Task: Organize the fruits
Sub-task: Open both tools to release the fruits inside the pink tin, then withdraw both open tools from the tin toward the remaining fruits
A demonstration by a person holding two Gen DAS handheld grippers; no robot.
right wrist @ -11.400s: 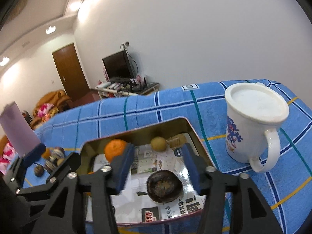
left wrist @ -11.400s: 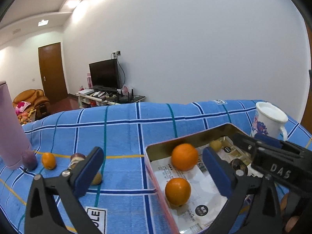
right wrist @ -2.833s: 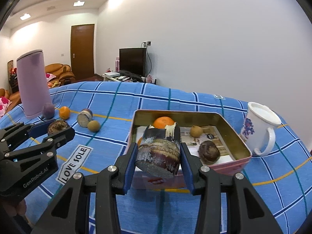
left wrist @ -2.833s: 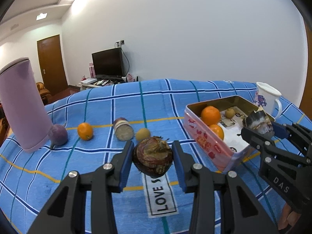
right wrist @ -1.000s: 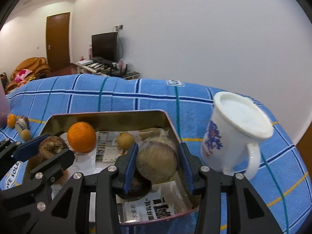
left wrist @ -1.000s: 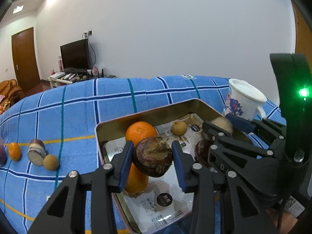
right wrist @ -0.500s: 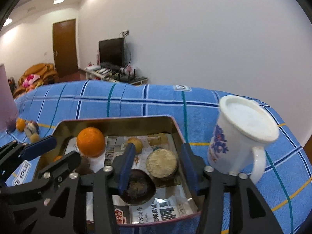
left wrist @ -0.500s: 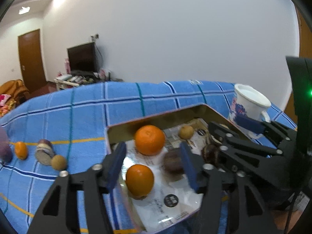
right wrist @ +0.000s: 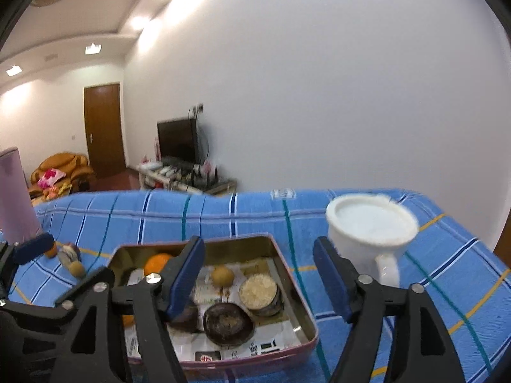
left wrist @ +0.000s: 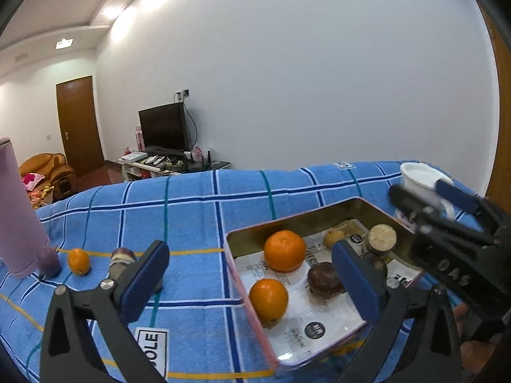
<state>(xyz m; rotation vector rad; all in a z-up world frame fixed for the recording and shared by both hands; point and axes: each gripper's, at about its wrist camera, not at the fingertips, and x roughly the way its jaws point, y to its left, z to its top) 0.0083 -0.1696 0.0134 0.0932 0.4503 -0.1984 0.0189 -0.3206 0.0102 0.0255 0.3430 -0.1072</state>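
A pink-rimmed tin (left wrist: 306, 217) lined with printed paper holds two oranges (left wrist: 284, 250), a small tan fruit (left wrist: 333, 237), a dark round fruit (left wrist: 324, 282) and a cut piece with a pale face (left wrist: 381, 237). My left gripper (left wrist: 249, 265) hovers over the tin's near left side. Its jaws are opening wide and grip nothing. My right gripper (right wrist: 258, 255) hangs above the tin (right wrist: 297, 287), jaws opening and empty. The cut piece (right wrist: 260, 293) and another dark fruit (right wrist: 228, 322) lie below it.
On the blue checked cloth left of the tin lie a small orange (left wrist: 79, 261), a purple-and-white cut piece (left wrist: 121, 257) and a purple fruit (left wrist: 48, 261) beside a tall pink bottle (left wrist: 16, 217). A white mug (right wrist: 372, 233) stands right of the tin.
Both grippers have let go. The dark round fruit and the pale-faced cut piece now lie in the tin. Both pairs of jaws have widened and drawn back and up.
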